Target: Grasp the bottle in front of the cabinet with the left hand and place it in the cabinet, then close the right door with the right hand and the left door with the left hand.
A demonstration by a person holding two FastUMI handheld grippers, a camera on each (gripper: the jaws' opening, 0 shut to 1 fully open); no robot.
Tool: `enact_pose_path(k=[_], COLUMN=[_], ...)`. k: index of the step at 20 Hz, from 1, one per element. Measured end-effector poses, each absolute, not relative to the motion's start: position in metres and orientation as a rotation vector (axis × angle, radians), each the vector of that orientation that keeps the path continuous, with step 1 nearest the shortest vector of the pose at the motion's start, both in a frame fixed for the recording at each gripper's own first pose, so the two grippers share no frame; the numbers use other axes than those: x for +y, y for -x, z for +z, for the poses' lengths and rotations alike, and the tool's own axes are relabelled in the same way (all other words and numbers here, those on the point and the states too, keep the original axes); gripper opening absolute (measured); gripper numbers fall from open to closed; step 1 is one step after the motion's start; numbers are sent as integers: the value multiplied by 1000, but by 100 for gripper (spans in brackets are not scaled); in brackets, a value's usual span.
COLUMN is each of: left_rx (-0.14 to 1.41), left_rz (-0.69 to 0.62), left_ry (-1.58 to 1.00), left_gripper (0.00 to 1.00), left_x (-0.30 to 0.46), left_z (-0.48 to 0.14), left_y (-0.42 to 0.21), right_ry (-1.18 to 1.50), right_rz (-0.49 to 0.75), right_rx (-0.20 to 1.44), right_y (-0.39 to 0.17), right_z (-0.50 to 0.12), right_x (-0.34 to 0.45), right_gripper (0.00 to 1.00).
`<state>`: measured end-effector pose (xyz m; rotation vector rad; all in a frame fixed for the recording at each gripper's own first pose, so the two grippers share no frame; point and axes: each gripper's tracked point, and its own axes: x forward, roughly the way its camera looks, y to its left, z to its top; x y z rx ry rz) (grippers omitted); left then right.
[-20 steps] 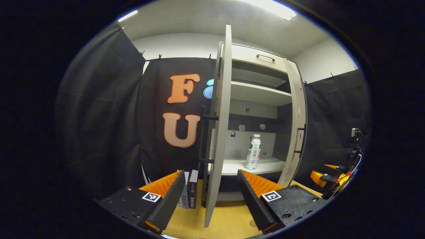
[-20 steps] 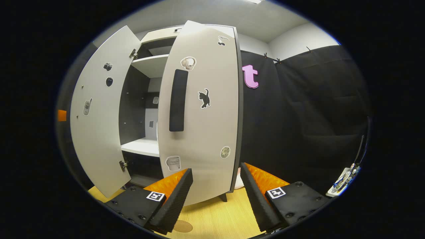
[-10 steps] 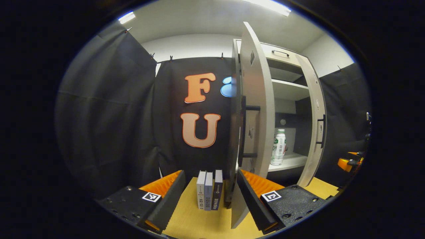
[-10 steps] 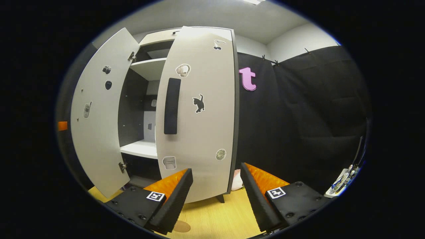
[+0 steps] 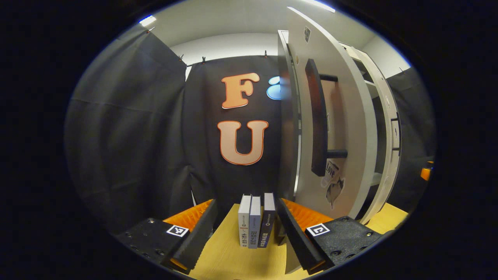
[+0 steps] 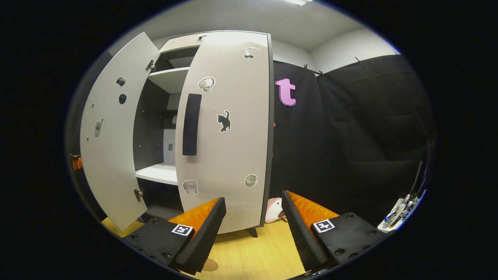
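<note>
Both claws stand released with nothing between their fingers. We see the left gripper (image 5: 246, 229) low over the wooden tabletop (image 5: 225, 260), its fingers parted around three upright books (image 5: 255, 225) that stand side by side near the table's back edge. Just right of the books rises the left door (image 5: 342, 128) of the cabinet, partly swung in, its dark bar handle (image 5: 317, 120) facing us; the bottle is hidden behind it, so we cannot place it.

In the right gripper view the right gripper (image 6: 253, 229) hangs apart in front of the right door (image 6: 233, 128) — not touching it. That door (stickers, a black cat (image 6: 223, 120) among them) stands ajar, and a white shelf (image 6: 157, 173) shows in the gap. A pink plush toy (image 6: 274, 210) lies by the cabinet's foot.
</note>
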<state>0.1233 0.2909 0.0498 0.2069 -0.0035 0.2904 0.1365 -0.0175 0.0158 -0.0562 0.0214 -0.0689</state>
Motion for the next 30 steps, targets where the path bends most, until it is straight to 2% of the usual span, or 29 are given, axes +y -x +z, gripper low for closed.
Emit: enact_pose_path(k=[8, 9, 10, 14, 20, 21, 23, 24, 26, 30], left_rx=[29, 30, 31, 32, 59, 61, 62, 63, 70, 81], left_rz=[287, 283, 281, 257, 217, 210, 197, 187, 166, 150], left_ry=[-163, -167, -179, -222, -157, -158, -165, -166, -162, -153], left_gripper=[95, 92, 95, 94, 94, 91, 91, 94, 91, 91], left_x=[291, 290, 287, 271, 249, 245, 237, 233, 222, 205], left_z=[29, 29, 31, 30, 17, 15, 14, 14, 9, 2], left_y=[-138, -139, -139, -143, -149, -150, -154, -157, -162, -172], right_ry=[45, 44, 46, 44, 43, 43, 43, 43, 47, 51], right_rz=[-79, -80, -79, -68, -63, -65, -73, -77, -87, -104], right_rx=[28, 28, 29, 37, 39, 38, 39, 40, 41, 38], right_y=[-136, -137, -138, -138, -134, -132, -129, -127, -124, -124], right_z=[13, 13, 12, 8, 8, 8, 8, 8, 9, 13], right_x=[-20, -19, -18, -12, -13, -14, -18, -21, -28, -45], right_gripper=[96, 96, 96, 96, 96, 96, 96, 96, 96, 96])
